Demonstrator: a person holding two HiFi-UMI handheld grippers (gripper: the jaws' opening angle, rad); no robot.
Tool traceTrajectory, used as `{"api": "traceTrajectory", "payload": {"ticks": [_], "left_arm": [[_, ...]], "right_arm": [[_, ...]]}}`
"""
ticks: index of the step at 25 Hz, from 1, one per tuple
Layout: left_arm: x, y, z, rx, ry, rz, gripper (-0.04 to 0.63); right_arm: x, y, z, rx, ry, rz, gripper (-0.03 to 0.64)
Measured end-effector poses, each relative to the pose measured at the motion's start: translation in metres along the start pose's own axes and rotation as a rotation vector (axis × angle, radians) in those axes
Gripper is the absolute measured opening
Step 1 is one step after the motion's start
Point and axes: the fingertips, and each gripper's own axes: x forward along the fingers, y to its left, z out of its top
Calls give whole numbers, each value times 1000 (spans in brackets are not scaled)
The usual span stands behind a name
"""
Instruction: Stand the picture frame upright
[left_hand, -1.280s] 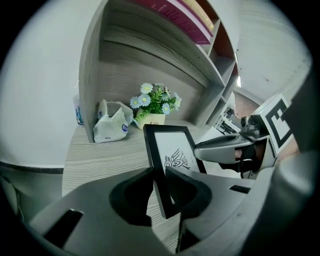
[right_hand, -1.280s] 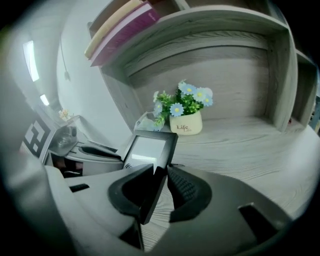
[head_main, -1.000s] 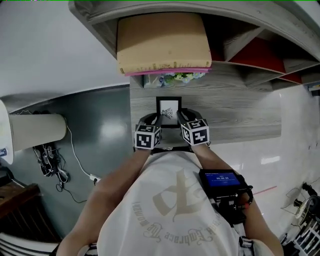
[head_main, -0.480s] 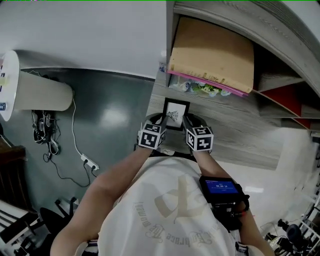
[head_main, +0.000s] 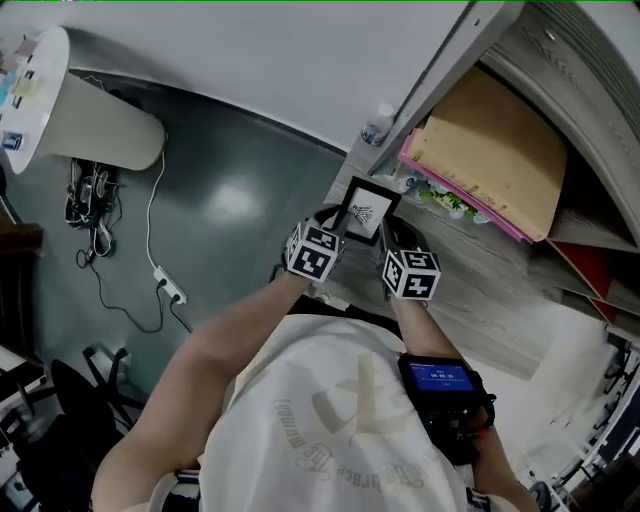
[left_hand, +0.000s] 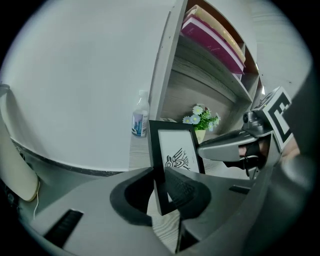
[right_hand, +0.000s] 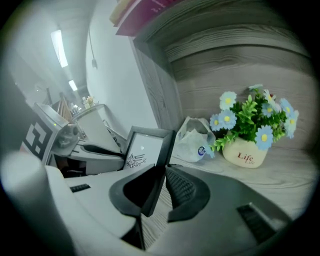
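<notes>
Between hand-held grippers (head_main: 337, 220) (head_main: 387, 236), picture frame (head_main: 367, 211), side edges pinched; jaws just tightened.

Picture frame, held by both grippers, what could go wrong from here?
The left gripper and right gripper, whose jaws have just been closing, pinch the picture frame only by its thin side edges; it might slip or twist. The water bottle and flower pot stand close by and could get knocked. The end of the desk is near, so a loose release could drop it to the floor.
</notes>
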Motion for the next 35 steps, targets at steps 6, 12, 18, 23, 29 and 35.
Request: {"api": "traceTrajectory", "payload": {"ticks": [6, 12, 18, 23, 29, 35], "left_arm": [[10, 17, 13, 17, -29, 25, 81], [20, 31, 29, 45, -62, 40, 80], [32, 39, 37, 71, -78, 53, 78], [40, 43, 39, 90, -74, 52, 78], [49, 42, 42, 99, -72, 50, 75], [54, 42, 43, 107, -64, 56, 75]], "right_arm": [[15, -1, 18, -36, -18, 1, 63], [25, -3, 31, -49, -39, -9, 57], [33, -8, 37, -85, -41, -14, 52], [38, -12, 39, -105, -39, -10, 52], [41, -19, 42, -109, -41, -21, 52], [41, -21, 44, -109, -39, -18, 52]]}}
